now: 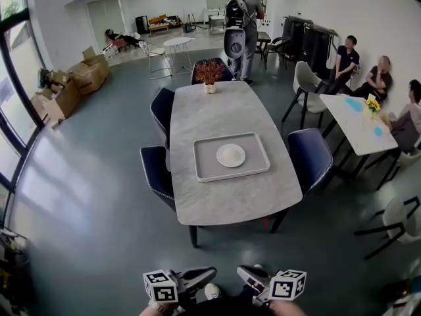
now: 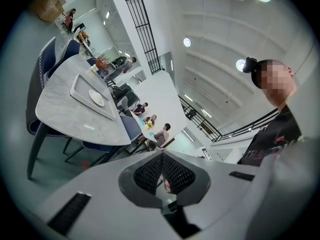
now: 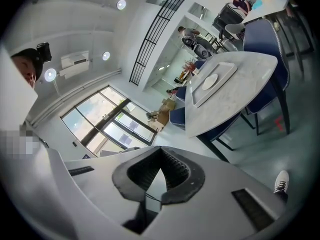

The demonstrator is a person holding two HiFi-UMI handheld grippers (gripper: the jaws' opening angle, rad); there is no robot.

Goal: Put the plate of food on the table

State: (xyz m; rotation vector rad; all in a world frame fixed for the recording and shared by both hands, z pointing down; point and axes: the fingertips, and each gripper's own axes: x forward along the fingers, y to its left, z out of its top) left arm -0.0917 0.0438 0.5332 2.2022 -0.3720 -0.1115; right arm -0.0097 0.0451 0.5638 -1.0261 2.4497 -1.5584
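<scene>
Currently your left gripper (image 2: 161,155) hangs low by your body, well short of the table (image 1: 210,114), its 2 jaws pressed together at the tips with nothing between them. Further right, the plate (image 1: 231,155) lies in the middle of a grey rectangular tray (image 1: 200,170), which sits flat on the near half of the table. Expect the plate to be stiff, smooth and probably breakable. It should be light enough for 1 gripper, yet prone to slip and tip if pinched at a single spot. The rim is the only place to take it, and 2 grips on opposite edges would likely keep it level. It looks round, shallow and white, paler than the tray; whatever food it carries is too small to make out from here. Your right gripper (image 3: 160,152) mirrors the left: held low, away from the table, jaws closed on nothing.
</scene>
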